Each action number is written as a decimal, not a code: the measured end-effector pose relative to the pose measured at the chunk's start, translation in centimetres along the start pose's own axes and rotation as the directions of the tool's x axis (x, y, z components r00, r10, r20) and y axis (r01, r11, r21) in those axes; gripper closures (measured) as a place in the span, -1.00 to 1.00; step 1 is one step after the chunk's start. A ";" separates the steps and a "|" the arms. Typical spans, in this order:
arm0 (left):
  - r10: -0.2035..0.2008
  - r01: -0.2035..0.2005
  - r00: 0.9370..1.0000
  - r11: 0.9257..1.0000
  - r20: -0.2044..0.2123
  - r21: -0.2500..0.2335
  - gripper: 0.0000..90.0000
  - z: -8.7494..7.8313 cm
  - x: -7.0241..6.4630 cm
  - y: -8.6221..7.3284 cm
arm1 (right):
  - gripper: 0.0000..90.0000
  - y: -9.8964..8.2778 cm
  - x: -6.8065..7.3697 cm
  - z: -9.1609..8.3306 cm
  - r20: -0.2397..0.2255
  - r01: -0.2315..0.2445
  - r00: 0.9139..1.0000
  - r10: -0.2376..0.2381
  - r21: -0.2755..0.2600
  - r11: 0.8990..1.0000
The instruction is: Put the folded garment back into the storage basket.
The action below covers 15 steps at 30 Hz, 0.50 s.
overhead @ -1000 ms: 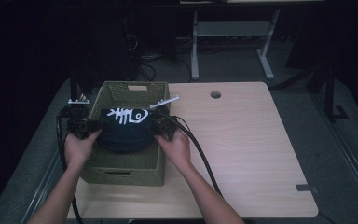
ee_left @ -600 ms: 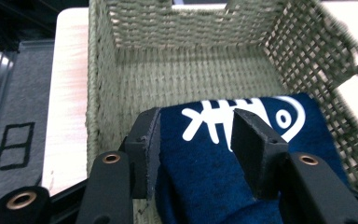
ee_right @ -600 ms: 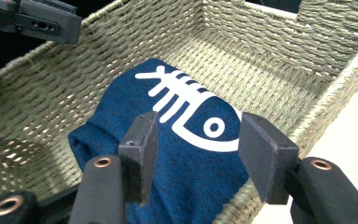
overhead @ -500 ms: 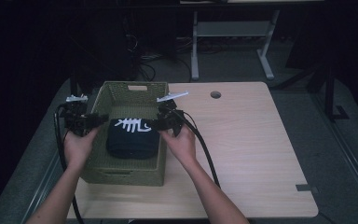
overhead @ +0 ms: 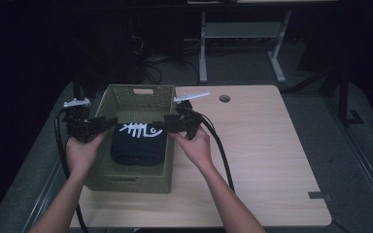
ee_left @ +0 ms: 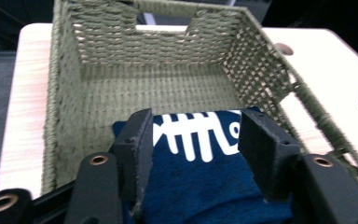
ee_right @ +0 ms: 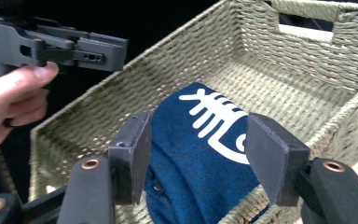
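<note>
**Both grippers over the basket, jaws apart**

My left gripper (overhead: 108, 123) sits at the left rim of the woven basket (overhead: 141, 95), jaws apart with nothing between them. In the left gripper view the two black pads frame the folded navy cloth (ee_left: 205, 182) below without touching it that I can confirm.

My right gripper (overhead: 161, 125) is at the basket's right rim, jaws likewise spread wide and empty. In the right gripper view the cloth lies beneath and beyond the pads.

The cloth lies inside the basket, toward the near half, white fish-skeleton print (overhead: 137, 130) facing up. The far half of the basket floor is bare weave. The basket stands on the left part of the light wooden table (overhead: 272, 145). My left hand (overhead: 80, 153) and right hand (overhead: 195, 145) grip the handles just outside the basket walls.
</note>
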<state>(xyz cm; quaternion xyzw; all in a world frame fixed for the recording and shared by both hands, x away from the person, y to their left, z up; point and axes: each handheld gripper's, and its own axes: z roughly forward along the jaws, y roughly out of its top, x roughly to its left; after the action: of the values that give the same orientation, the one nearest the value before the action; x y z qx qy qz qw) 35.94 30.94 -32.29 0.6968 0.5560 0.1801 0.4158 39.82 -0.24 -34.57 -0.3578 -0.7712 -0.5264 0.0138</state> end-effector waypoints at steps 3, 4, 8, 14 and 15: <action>-0.005 0.005 1.000 1.000 0.028 -0.023 -0.13 -0.3 -0.2 -0.2 | -0.14 0.0 -0.5 -0.7 -0.014 0.007 1.000 -0.007 -0.013 1.000; -0.012 0.013 0.999 1.000 0.040 -0.027 -0.19 -0.3 -0.3 -0.2 | -0.16 -0.1 -0.8 -1.2 -0.021 0.000 1.000 0.000 -0.018 1.000; -0.017 0.023 0.995 0.999 0.103 -0.049 -0.31 -0.6 -0.6 -0.6 | -0.21 -0.2 -1.5 -2.2 -0.023 0.003 1.000 -0.004 -0.017 1.000; -0.012 0.023 0.986 0.998 0.166 -0.064 -0.44 -0.8 -1.5 -0.8 | -0.22 -0.5 -2.3 -3.7 -0.044 0.030 0.999 -0.030 -0.019 0.999; -0.012 0.023 0.986 0.998 0.166 -0.064 -0.45 -0.8 -1.5 -0.8 | -0.22 -0.5 -2.4 -3.9 -0.042 0.032 0.999 -0.032 -0.014 0.999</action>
<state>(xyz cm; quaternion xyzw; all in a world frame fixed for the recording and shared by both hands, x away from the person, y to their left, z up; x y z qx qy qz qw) 34.41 29.87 -32.18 0.6904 0.5192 0.1362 0.4849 39.91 -4.85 -34.19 -0.3343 -0.7727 -0.5393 0.0195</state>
